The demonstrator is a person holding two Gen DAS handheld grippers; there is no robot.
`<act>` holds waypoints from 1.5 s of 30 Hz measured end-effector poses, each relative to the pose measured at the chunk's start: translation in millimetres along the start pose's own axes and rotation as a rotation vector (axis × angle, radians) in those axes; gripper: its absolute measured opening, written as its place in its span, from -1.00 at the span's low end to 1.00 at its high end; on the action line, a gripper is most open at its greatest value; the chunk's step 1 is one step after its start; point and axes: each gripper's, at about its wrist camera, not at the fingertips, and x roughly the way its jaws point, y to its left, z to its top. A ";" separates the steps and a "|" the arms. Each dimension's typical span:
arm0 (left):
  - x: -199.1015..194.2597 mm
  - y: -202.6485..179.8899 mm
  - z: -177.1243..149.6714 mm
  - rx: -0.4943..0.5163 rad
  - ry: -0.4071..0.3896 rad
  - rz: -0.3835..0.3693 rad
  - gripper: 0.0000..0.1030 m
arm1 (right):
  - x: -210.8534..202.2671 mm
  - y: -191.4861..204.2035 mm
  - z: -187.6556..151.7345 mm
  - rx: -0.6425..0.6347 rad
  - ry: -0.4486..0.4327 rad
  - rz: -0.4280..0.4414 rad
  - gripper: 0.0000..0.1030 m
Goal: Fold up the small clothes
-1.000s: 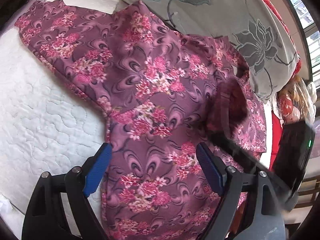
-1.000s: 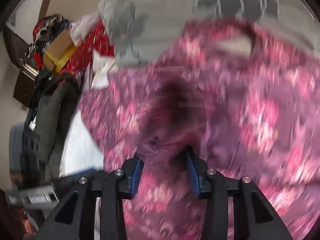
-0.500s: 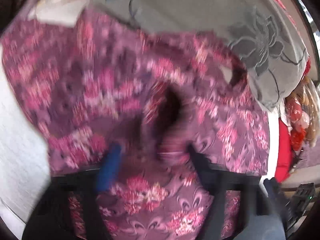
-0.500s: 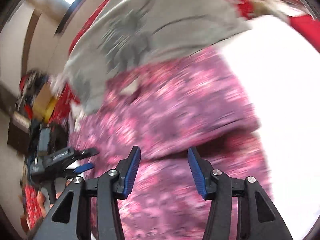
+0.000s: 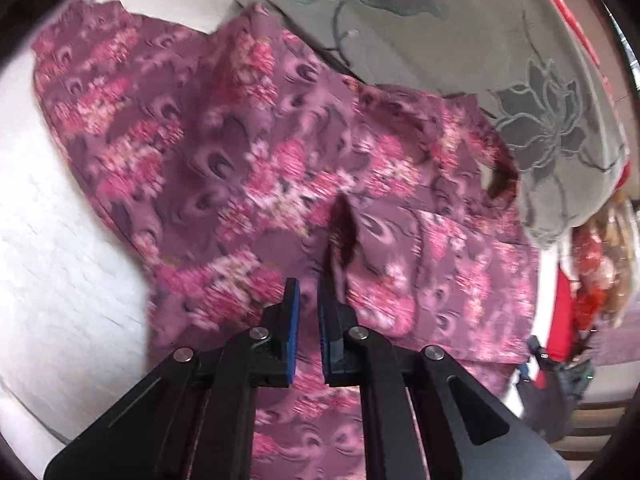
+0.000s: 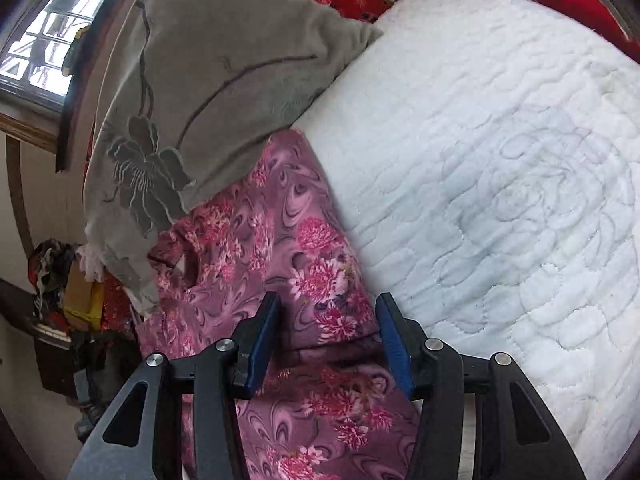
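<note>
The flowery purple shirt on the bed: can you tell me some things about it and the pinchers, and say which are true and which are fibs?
1. The flowery purple shirt lies on a white quilt. True.
2. A grey flower-print cloth overlaps the shirt's edge. True.
3. The right gripper is squeezed shut. False: its jaws stand apart over the shirt.
4. The quilt is blue. False: white.
5. The shirt is plain. False: pink flowers cover it.

White quilted bed (image 6: 500, 168); grey flower-print pillow (image 6: 208, 80) at its edge, barred daylit window (image 6: 44, 52) beyond the pillow, cluttered shelf (image 6: 60, 304) below the window.
</note>
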 end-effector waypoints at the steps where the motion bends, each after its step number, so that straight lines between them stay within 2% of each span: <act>1: 0.7 -2.4 -2.9 0.001 0.010 -0.024 -0.76 | -1.9 1.4 -1.5 -0.011 -0.007 0.003 0.00; 3: 5.9 -9.7 -10.7 -0.001 0.033 -0.058 -0.40 | -4.4 2.9 -4.1 -0.030 -0.006 -0.007 0.00; 4: 10.0 -14.0 -11.6 -0.006 0.044 -0.066 -0.08 | -4.8 3.4 -5.5 -0.031 -0.006 -0.011 0.00; 5: 14.1 -18.6 -15.4 -0.015 0.055 -0.079 -0.01 | -6.3 1.1 -6.3 -0.024 -0.006 -0.011 0.00; 11: 27.3 -34.3 -22.9 -0.095 0.072 -0.193 -0.01 | -17.8 -5.0 -7.4 -0.008 -0.014 0.007 0.00; 16: 17.2 -23.7 -29.9 -0.141 0.061 -0.287 -0.01 | -28.8 -7.6 -4.3 -0.018 -0.034 0.018 0.00; 19: 9.4 -10.9 -36.0 -0.143 0.056 -0.319 -0.01 | -32.2 -12.8 -2.6 -0.001 -0.040 0.032 0.00; 25: 27.0 -26.2 -22.2 -0.116 0.058 -0.205 -0.02 | -28.6 -17.5 -0.5 0.020 -0.033 0.039 0.01; 26: 27.1 -29.4 -17.8 -0.117 0.041 -0.194 -0.05 | -28.6 -17.2 -0.8 0.019 -0.034 0.039 0.01; 27: 22.8 -32.4 -12.8 -0.109 0.014 -0.185 -0.17 | -28.8 -16.5 -0.9 0.016 -0.034 0.041 0.01; 28: 17.2 -34.3 -8.9 -0.097 -0.006 -0.182 -0.65 | -29.0 -15.9 -0.9 0.011 -0.034 0.041 0.01; 29: 13.1 -36.5 -6.1 -0.087 -0.015 -0.188 -0.87 | -29.9 -15.3 -0.6 0.006 -0.034 0.040 0.00; 30: 5.7 -37.4 -3.9 -0.079 -0.033 -0.197 -0.86 | -31.1 -14.7 0.2 -0.001 -0.037 0.037 0.00; 33: -22.9 -32.8 -2.6 -0.055 -0.136 -0.164 -0.87 | -32.1 -15.3 4.5 -0.007 -0.043 0.034 0.01; 36: -32.1 -22.3 -3.3 -0.040 -0.181 -0.078 -0.87 | -25.8 -15.8 8.0 0.001 -0.028 0.041 0.01; 41: -13.5 -2.9 -4.9 -0.089 -0.106 -0.076 -0.87 | -1.5 -9.9 4.4 0.008 0.040 0.075 0.00; 42: -10.0 -1.8 -5.2 -0.092 -0.096 -0.073 -0.87 | 6.9 -5.6 1.9 -0.005 0.078 0.076 -0.06; 43: -7.3 -2.6 -5.6 -0.090 -0.091 -0.073 -0.87 | 10.0 1.3 -0.4 -0.038 0.094 0.069 -0.50; 44: -6.1 -4.3 -7.7 -0.085 -0.090 -0.069 -0.87 | 9.4 11.4 -1.7 -0.097 0.092 0.053 -0.82; 45: -7.0 -1.4 -9.5 -0.077 -0.086 -0.062 -0.86 | 3.6 21.5 -2.8 -0.155 0.062 0.035 -0.79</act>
